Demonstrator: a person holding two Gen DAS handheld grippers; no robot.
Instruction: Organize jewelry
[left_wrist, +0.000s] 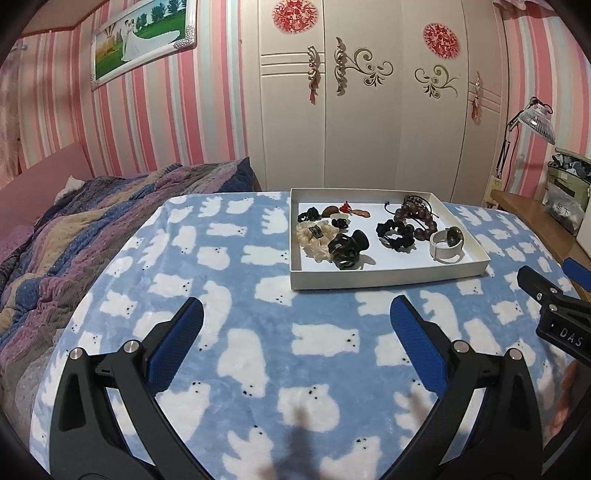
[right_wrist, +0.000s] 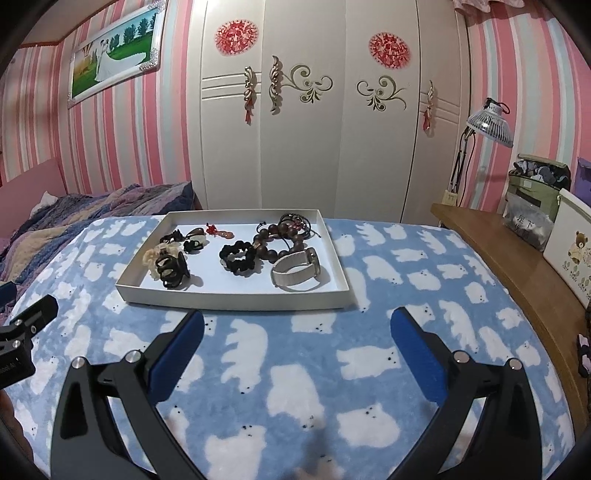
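A white shallow tray (left_wrist: 388, 278) (right_wrist: 229, 297) lies on a blue blanket with white bears. In it are a black claw clip (left_wrist: 347, 247) (right_wrist: 171, 269), a cream scrunchie (left_wrist: 316, 240), a black scrunchie (left_wrist: 395, 232) (right_wrist: 238, 256), a dark bead bracelet (left_wrist: 415, 218) (right_wrist: 277, 236), a watch with a white band (left_wrist: 447, 243) (right_wrist: 297, 269) and small clips. My left gripper (left_wrist: 295, 317) is open and empty, short of the tray. My right gripper (right_wrist: 297, 325) is open and empty, just before the tray's near rim.
A striped quilt (left_wrist: 74, 229) lies on the bed at the left. A wooden side table (right_wrist: 517, 266) at the right holds a green bag (right_wrist: 535, 199) and a white box (right_wrist: 570, 243). A lamp (right_wrist: 489, 122) stands by the white wardrobe (right_wrist: 314, 110).
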